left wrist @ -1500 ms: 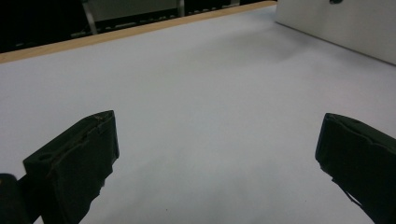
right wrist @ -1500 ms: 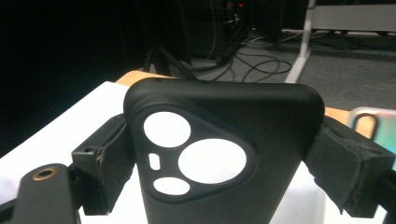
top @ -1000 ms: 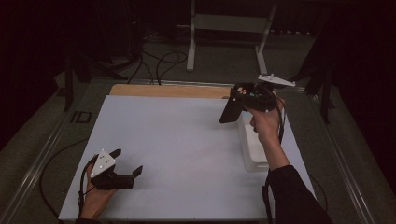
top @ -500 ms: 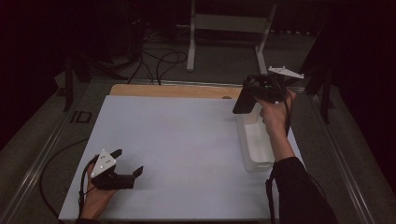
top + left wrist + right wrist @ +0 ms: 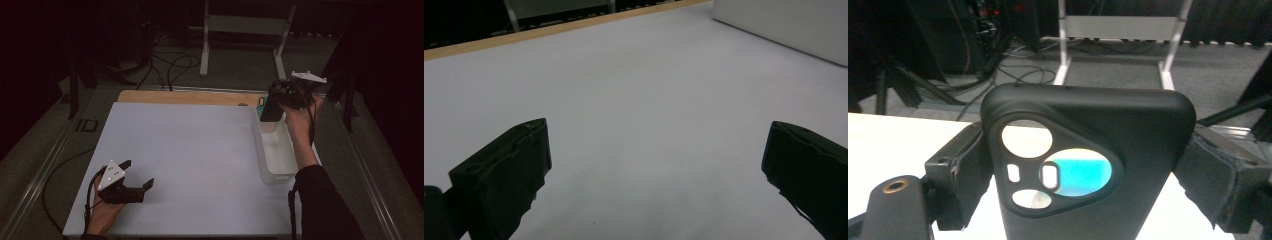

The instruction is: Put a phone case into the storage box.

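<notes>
Since the earlier frames, your right hand has been carrying its load rightward and toward the far end of the table, while your left has stayed put.

Left side: you are resting the left gripper (image 5: pixel 137 186) on the white table cover (image 5: pixel 190 150) near the front left corner. Its jaws are standing wide apart with nothing between them, as the left gripper view confirms.

Right side: you are holding the right gripper (image 5: pixel 273 102) aloft above the far end of the clear plastic bin (image 5: pixel 276 175). Its jaws are pinching a black phone case (image 5: pixel 1088 170) by its two long edges; through the camera cutout a teal patch is showing. A small teal-edged object (image 5: pixel 261 102) is lying on the wooden strip just beyond the bin; what it is cannot be told.

Assessment: pickup and lift are looking complete. Placement is remaining, seemingly into the bin or just beyond it. The case is not yet touching any surface.
</notes>
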`<action>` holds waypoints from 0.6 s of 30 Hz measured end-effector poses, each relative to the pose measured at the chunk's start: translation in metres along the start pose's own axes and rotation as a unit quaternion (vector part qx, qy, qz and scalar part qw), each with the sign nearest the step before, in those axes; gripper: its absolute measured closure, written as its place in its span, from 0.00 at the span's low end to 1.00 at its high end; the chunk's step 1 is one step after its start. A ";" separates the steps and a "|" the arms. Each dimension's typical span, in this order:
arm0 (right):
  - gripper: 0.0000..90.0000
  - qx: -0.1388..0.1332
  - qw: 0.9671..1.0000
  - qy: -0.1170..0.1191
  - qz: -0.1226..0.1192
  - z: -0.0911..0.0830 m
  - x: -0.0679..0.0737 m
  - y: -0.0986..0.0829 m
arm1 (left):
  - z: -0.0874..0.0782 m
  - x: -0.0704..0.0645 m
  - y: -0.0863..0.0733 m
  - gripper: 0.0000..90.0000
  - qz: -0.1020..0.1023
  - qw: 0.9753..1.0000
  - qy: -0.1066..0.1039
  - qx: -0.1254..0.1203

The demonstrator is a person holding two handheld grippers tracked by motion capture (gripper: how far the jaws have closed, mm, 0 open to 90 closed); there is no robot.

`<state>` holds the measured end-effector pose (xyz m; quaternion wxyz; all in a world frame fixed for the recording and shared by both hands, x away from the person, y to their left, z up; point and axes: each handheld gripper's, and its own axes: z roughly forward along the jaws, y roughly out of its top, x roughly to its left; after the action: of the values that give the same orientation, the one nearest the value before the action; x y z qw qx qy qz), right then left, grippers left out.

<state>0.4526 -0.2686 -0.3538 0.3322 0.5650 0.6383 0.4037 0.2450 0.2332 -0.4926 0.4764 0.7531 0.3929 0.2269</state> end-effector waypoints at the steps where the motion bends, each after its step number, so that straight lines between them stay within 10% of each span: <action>1: 0.16 0.003 1.000 -0.002 -0.001 0.002 -0.001 -0.001 | 0.000 0.000 0.000 0.00 0.000 1.000 0.000 0.000; 18: 0.15 0.059 0.998 -0.014 -0.015 0.035 0.003 -0.031 | 0.001 0.000 0.000 0.00 -0.002 1.000 -0.004 -0.001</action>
<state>0.4691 -0.2621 -0.3969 0.3132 0.5791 0.6650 0.3525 0.2453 0.2329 -0.4932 0.4788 0.7529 0.3921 0.2238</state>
